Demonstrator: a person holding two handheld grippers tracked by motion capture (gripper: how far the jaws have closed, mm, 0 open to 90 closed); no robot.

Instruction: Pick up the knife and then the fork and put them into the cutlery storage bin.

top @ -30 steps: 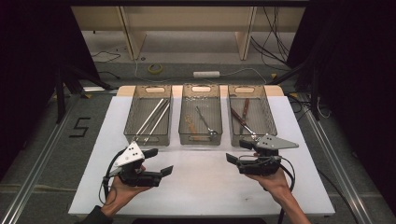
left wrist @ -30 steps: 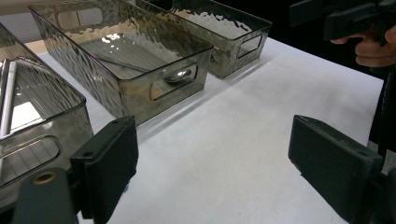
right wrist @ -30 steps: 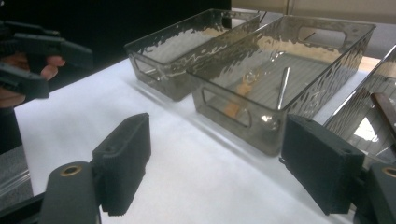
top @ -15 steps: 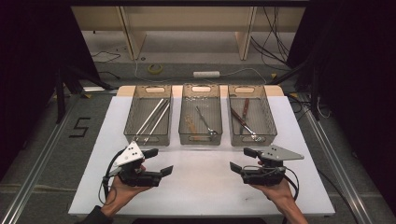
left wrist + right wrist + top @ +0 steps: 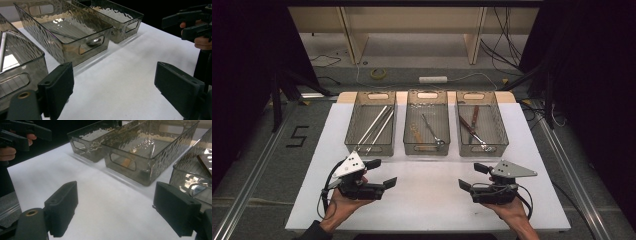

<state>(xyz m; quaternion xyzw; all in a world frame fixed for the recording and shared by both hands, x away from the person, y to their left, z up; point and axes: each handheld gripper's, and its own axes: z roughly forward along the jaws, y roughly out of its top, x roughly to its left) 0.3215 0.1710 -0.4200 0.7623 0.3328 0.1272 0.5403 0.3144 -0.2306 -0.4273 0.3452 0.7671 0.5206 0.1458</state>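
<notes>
A: Which step is this, would you say?

B: A pause between sorting moves, I think. Both grippers rest low over the near part of the white table (image 5: 427,200), turned toward each other. The left gripper (image 5: 381,173) stands released with nothing between its jaws. The right gripper (image 5: 473,176) has just been opening its jaws, and they too stand wide with only bare table between them.

A: And the things being handled?

B: All in the three clear bins along the far side. The left bin (image 5: 371,147) holds long silver rods, the middle bin (image 5: 427,149) a fork and a pale-handled utensil, and the right bin (image 5: 482,150) the tongs (image 5: 472,129). That bin lies just beyond the right gripper.

A: So what does the next move call for?

B: Probably a reach forward and over a bin's near wall. The utensils lie flat on the bottom, so the jaws must come down steeply and straddle a thin handle before closing. The right gripper is nearest the tongs.
</notes>
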